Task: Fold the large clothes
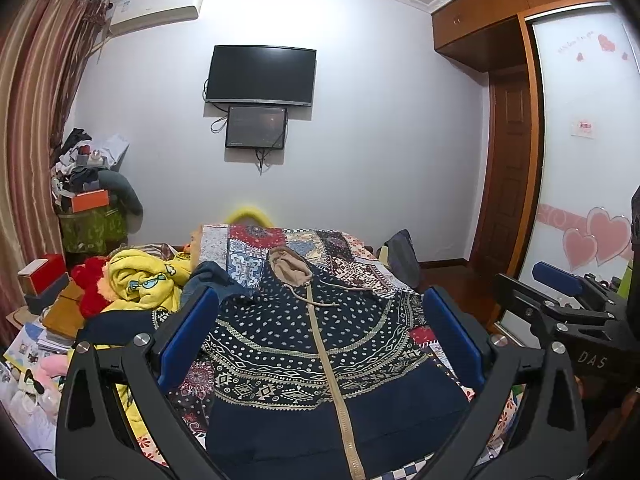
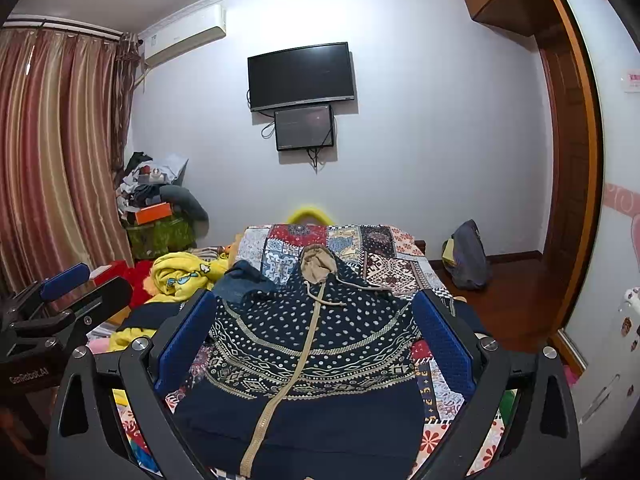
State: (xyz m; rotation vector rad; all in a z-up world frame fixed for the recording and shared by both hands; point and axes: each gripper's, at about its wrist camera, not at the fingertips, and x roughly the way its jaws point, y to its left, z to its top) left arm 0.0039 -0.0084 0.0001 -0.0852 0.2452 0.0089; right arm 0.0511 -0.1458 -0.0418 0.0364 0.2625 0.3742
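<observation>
Jaws wide on left gripper (image 1: pixel 320 336) and right gripper (image 2: pixel 316 340), empty; hooded jacket (image 1: pixel 316 340) flat on bed (image 1: pixel 360 256) between them.

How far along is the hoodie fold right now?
Done: the navy patterned hoodie lies spread flat, zipper up, hood away from the cameras, on the patchwork bedspread. In hand: nothing; the left claw and right claw are both open above it. Left: every fold, since no fold shows yet.
</observation>
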